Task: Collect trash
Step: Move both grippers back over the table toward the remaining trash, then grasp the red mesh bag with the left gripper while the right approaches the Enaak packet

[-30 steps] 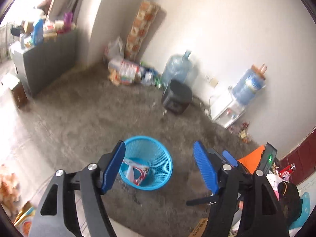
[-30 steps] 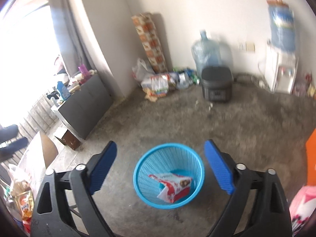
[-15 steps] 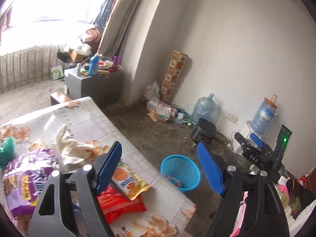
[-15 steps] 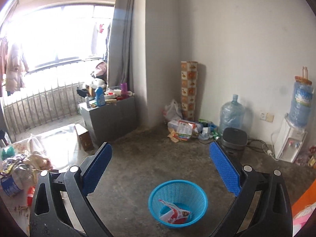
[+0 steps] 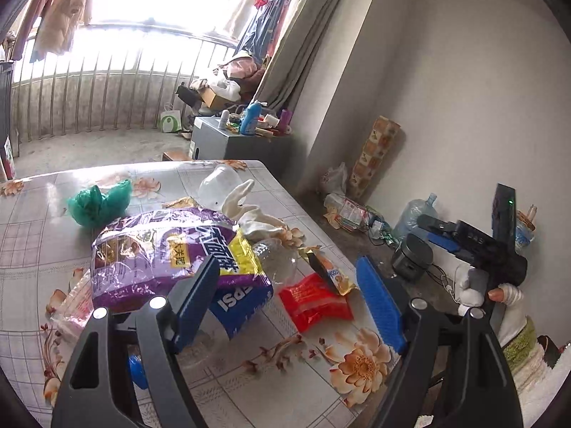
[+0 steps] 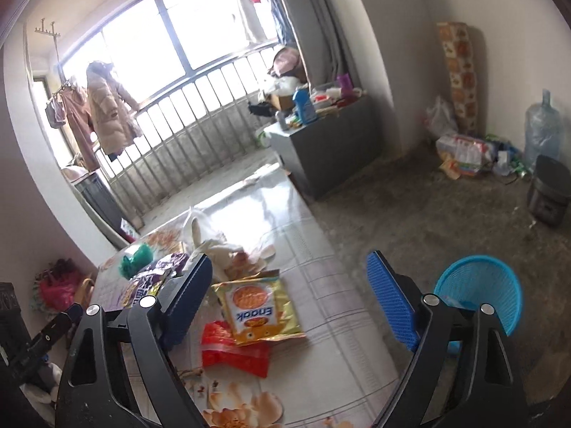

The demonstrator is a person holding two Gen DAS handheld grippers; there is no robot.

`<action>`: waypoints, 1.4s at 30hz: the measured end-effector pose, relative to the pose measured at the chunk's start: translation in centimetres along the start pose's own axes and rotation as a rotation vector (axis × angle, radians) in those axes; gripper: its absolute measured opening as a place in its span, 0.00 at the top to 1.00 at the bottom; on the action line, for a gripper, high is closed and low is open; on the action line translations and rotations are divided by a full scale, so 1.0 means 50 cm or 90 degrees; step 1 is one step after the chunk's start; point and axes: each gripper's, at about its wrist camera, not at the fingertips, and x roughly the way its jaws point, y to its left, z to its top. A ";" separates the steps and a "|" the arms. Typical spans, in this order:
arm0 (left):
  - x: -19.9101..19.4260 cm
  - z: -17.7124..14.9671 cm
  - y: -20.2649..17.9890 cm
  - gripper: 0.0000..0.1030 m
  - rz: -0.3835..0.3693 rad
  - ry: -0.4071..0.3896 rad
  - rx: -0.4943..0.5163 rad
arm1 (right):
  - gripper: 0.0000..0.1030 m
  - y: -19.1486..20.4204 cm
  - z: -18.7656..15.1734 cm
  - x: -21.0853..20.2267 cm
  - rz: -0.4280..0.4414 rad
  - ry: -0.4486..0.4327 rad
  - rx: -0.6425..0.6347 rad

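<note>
Trash lies on a table with a flowered cloth (image 5: 321, 385): a big purple bag (image 5: 157, 249), a red wrapper (image 5: 314, 303) (image 6: 232, 353), a yellow Enaak packet (image 6: 260, 306), a blue Pepsi wrapper (image 5: 239, 303), a green plastic bag (image 5: 96, 203) and white gloves (image 5: 249, 214). My left gripper (image 5: 285, 303) is open and empty above the red wrapper. My right gripper (image 6: 289, 306) is open and empty above the yellow packet. The blue mesh bin (image 6: 478, 292) stands on the floor right of the table, in the right wrist view.
A grey cabinet (image 6: 332, 142) with bottles stands near the balcony railing. Water jugs (image 6: 542, 125), a black cooker (image 6: 549, 192) and bags lie along the far wall. The right gripper's body (image 5: 474, 246) shows in the left wrist view.
Both grippers have swung up and left from the blue bin on the floor to the table with the trash. Both stay open and empty.
</note>
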 end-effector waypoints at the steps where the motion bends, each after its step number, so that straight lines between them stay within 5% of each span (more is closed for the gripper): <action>1: 0.006 -0.007 -0.005 0.25 -0.013 0.007 0.002 | 0.26 0.010 -0.005 0.022 0.006 0.027 0.003; 5: 0.048 -0.030 -0.035 0.27 -0.042 0.036 0.033 | 0.37 0.034 -0.039 0.106 0.014 0.125 0.012; 14: 0.164 -0.067 -0.111 0.57 -0.035 0.099 0.154 | 0.48 -0.003 -0.086 0.194 0.009 0.268 0.045; 19: 0.228 -0.076 -0.114 0.75 -0.028 0.138 0.161 | 0.55 0.007 -0.079 0.218 0.017 0.289 -0.017; 24: 0.261 -0.077 -0.109 0.80 -0.018 0.160 0.146 | 0.90 0.043 -0.081 0.228 -0.009 0.307 -0.122; 32: 0.276 -0.089 -0.103 0.80 -0.028 0.190 0.128 | 0.97 0.077 -0.121 0.195 -0.044 0.297 -0.214; 42: 0.222 -0.106 -0.079 0.80 -0.035 0.202 0.084 | 1.00 0.073 -0.178 0.123 -0.053 0.303 -0.196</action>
